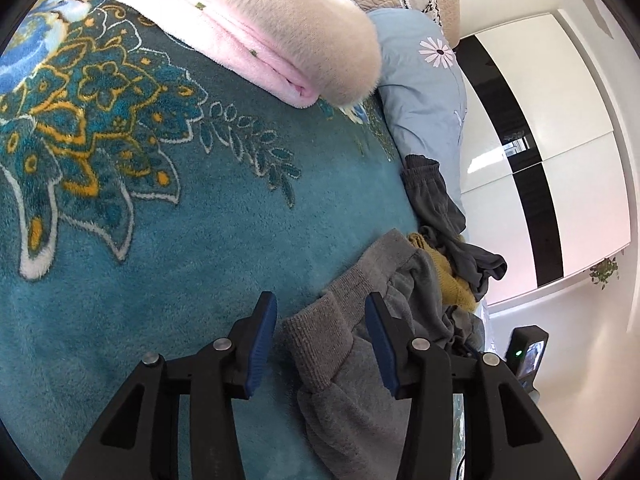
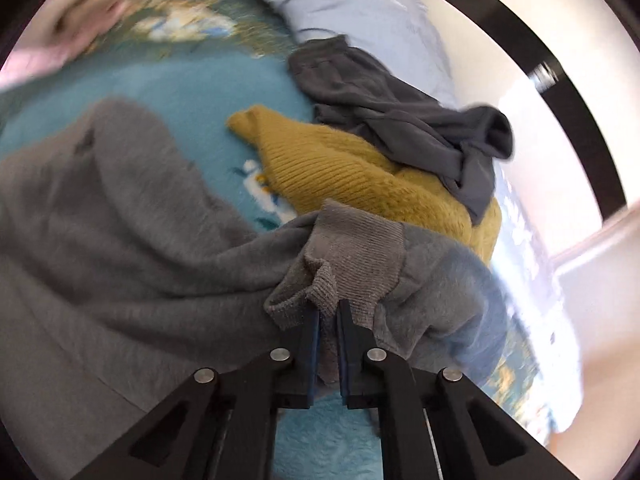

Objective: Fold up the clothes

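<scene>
1. The grey sweater [image 2: 120,216] lies on the bed [image 1: 180,260], over the teal blanket, with its body spread to the left in the right wrist view and a ribbed edge bunched at the near end.
2. The right claw [image 2: 329,312] is pinched narrow on that ribbed edge; cloth shows between its pads, so it holds the sweater.
3. The left claw [image 1: 322,308] stands wide, with nothing clamped. A ribbed cuff [image 1: 320,344] lies straight between its fingers, running roughly along their line, so the cuff is directly ahead and below.
4. My judgement: the next move turns on that alignment. The left claw is the nearer one to the cuff and needs only to drop and close; the right one is already taken.
5. A mustard sweater [image 2: 352,176] and a dark garment [image 2: 400,120] lie heaped just beyond the grey one, toward the bed's right edge, touching each other. The right view is blurred.
</scene>
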Available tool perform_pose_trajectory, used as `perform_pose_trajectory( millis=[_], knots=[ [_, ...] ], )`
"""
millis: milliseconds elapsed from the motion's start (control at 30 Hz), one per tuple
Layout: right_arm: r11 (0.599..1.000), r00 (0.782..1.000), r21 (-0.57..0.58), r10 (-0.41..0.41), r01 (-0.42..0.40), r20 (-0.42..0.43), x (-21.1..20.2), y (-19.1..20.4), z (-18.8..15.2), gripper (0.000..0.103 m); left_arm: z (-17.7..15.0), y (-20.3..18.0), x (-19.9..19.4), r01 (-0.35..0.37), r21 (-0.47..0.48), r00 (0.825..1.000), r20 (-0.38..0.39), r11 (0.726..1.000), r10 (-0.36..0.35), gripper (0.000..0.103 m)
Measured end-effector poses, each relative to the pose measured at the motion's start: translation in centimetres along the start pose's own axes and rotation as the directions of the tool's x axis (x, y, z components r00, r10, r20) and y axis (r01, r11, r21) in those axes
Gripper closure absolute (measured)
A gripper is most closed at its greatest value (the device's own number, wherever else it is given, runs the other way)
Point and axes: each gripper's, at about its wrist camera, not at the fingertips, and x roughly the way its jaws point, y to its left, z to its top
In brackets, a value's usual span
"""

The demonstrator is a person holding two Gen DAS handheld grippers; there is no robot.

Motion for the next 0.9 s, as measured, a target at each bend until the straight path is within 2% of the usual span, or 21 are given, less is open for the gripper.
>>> perform_pose_trajectory(
  millis=[100,167,200,333,400,467,567,633,767,800,900],
  knots=[
    [0.983,0.996,0.164,0.07,-0.078,0.054,-2.0,-3.7,-0.1,0.095,-0.1,0.1,-0.1,0.014,0.002,1.0,0.008,1.0,-0.014,0.056],
    [0.944,0.989,0.307,0.088,-0.12,0.115,-4.2,-8.1,-1.0,0.095,-0.1,0.1,-0.2,0.016,0.002,1.0,0.013,1.0,-0.016,0.056],
    [0.913,0.985,0.384,0.087,-0.139,0.148,-5.4,-10.8,-1.7,0.095,-0.1,0.2,-0.2,0.02,-0.001,1.0,0.015,1.0,-0.02,0.056],
    [0.754,0.969,0.641,-0.023,-0.146,0.247,-10.6,-22.6,-7.8,0.095,-0.2,0.4,-0.3,0.033,-0.015,0.999,0.025,0.999,-0.033,0.056],
    [0.666,0.96,0.735,-0.101,-0.131,0.262,-12.9,-27.7,-11.8,0.095,-0.2,0.4,-0.3,0.028,-0.015,0.999,0.029,1.0,-0.027,0.056],
    [0.573,0.956,0.813,-0.167,-0.104,0.24,-14.2,-31.6,-16.7,0.095,-0.2,0.4,-0.2,0.023,-0.016,0.999,0.024,1.0,-0.022,0.056],
    [0.452,0.963,0.891,-0.224,-0.031,0.147,-14.4,-35.0,-24.5,0.095,-0.3,0.4,0.1,0.014,-0.015,1.0,0.019,1.0,-0.014,0.056],
    [0.353,0.973,0.935,-0.223,0.025,0.058,-12.8,-36.0,-30.0,0.095,-0.4,0.3,0.3,0.004,-0.011,1.0,0.018,1.0,-0.004,0.056],
    [0.176,0.994,0.983,-0.102,0.043,-0.025,-7.9,-35.1,-38.5,0.095,-0.7,0.1,0.8,-0.017,0.005,1.0,0.016,1.0,0.017,0.056],
    [0.151,0.996,0.987,-0.077,0.049,-0.038,-6.8,-34.4,-39.8,0.095,-0.7,0.1,0.8,-0.022,0.009,1.0,0.017,1.0,0.022,0.056],
    [0.115,0.999,0.993,-0.043,0.037,-0.032,-5.2,-33.1,-41.6,0.095,-0.9,0.0,1.0,-0.029,0.02,0.999,0.022,0.999,0.029,0.056]
  ],
)
